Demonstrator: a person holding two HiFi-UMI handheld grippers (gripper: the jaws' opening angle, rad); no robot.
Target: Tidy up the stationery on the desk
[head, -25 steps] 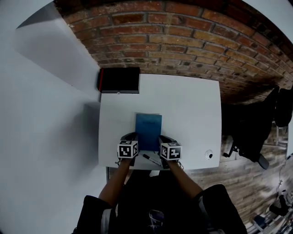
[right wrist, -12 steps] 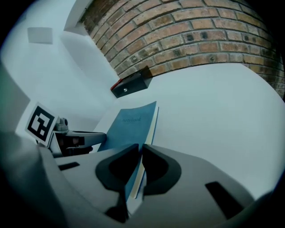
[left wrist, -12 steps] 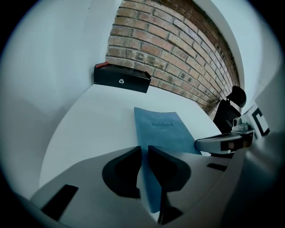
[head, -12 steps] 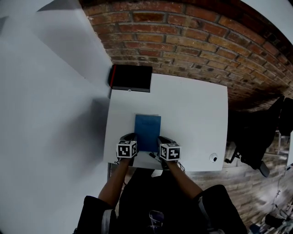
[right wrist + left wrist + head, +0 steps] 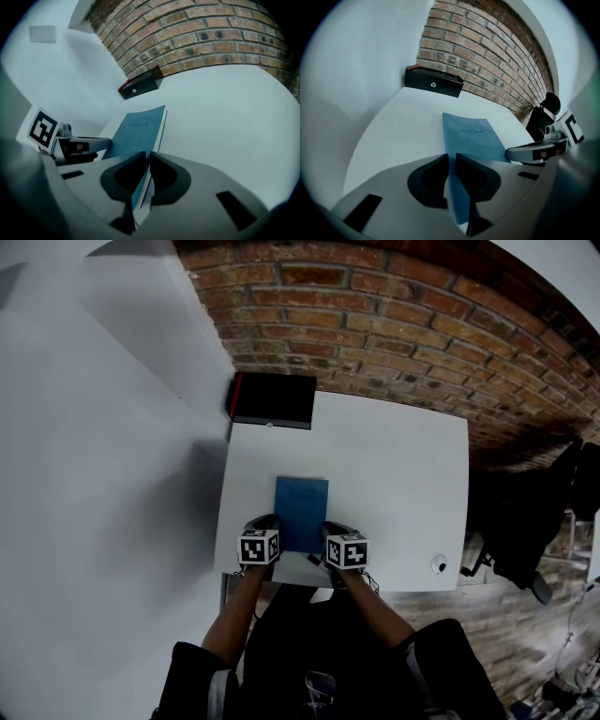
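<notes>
Head view has the blue notebook (image 5: 302, 512) lying at the near middle of the white worktop (image 5: 394, 474), with both claws on it: left claw (image 5: 266, 521) pinches its near-left edge, right claw (image 5: 334, 527) clamps its near-right edge. Far left, a black box (image 5: 274, 399) sits at the corner.

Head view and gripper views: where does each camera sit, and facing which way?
Head view: on the person's head, facing down at the desk; both forearms show.
Left gripper view: on the left gripper, facing the brick wall; its jaws grip the notebook.
Right gripper view: on the right gripper, facing likewise.
All share the notebook and black box.
</notes>
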